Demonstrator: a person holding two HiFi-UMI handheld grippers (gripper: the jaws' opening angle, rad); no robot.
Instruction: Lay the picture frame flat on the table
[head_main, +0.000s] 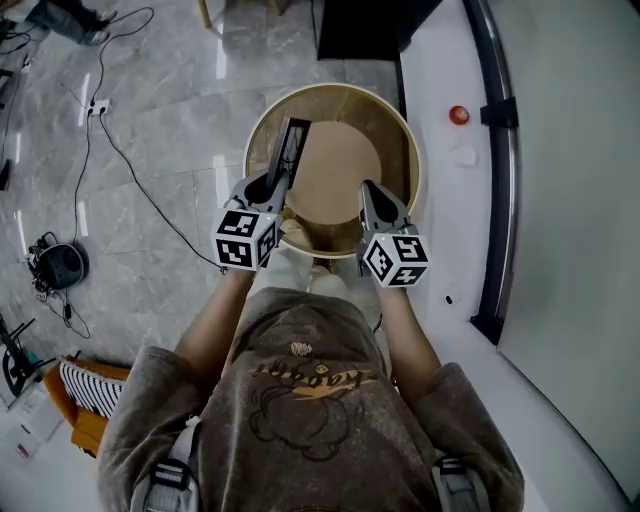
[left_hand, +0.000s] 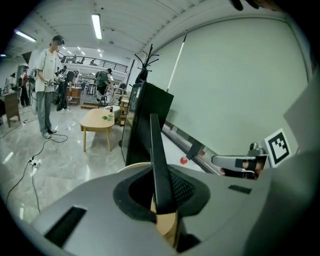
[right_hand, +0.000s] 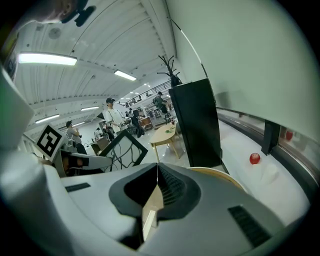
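- The left claw (head_main: 272, 187) is clamped on the lower edge of the picture frame (head_main: 290, 150). In the left gripper view the thin black edge rises straight up out of the jaws. Such a low grip probably leaves the rest of the frame free to swing down.
- From that claw, the frame extends ahead and upward. It is on edge, not flat, over the left part of the round wooden table (head_main: 411, 150). I cannot tell whether any corner touches the wood.
- The right claw (head_main: 372, 197) has its jaws pressed together with nothing between them. It sits just right of the left claw, over the near side of the table top.
- The bare table top ahead of both claws looks like the landing spot. Laying the frame down is not yet done.
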